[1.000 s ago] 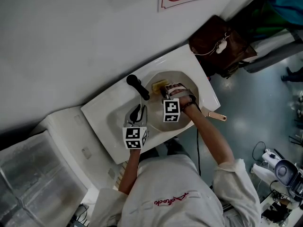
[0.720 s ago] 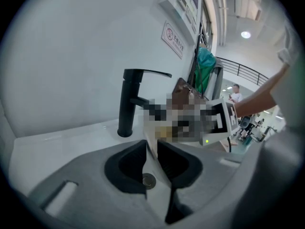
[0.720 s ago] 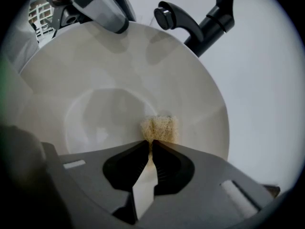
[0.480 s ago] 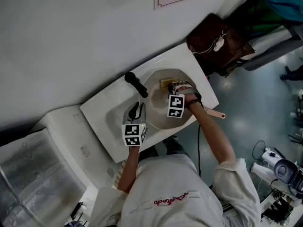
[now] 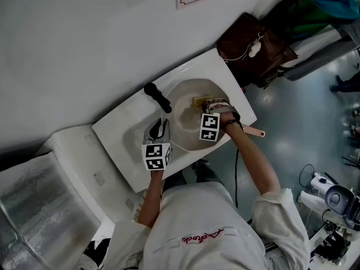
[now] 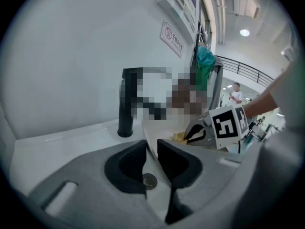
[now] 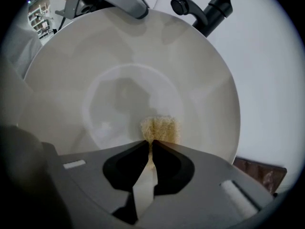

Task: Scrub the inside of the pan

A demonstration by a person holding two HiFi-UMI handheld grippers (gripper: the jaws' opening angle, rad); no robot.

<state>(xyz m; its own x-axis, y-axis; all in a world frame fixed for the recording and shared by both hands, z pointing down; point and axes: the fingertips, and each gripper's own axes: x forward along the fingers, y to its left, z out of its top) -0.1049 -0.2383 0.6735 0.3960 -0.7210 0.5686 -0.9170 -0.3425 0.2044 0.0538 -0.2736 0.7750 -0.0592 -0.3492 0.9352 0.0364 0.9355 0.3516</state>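
The right tongs (image 7: 151,144), clenched on the sponge (image 7: 159,128), have slid it across the inside of the pan (image 7: 143,56) in the sink (image 5: 121,145); left tongs (image 6: 152,149) grip its rim. Scrubbing is under way.

White sink counter (image 5: 119,140), running from 8 o'clock to 2 o'clock along the wall. Black faucet (image 5: 157,97) stands on its deck, at 10 o'clock from the pan. Cream pan (image 5: 183,117) sits over the basin at the counter's 2 o'clock end. Its handle (image 5: 254,131) overhangs the edge at 4 o'clock. Basin drain (image 6: 149,179) is visible below the pan rim.
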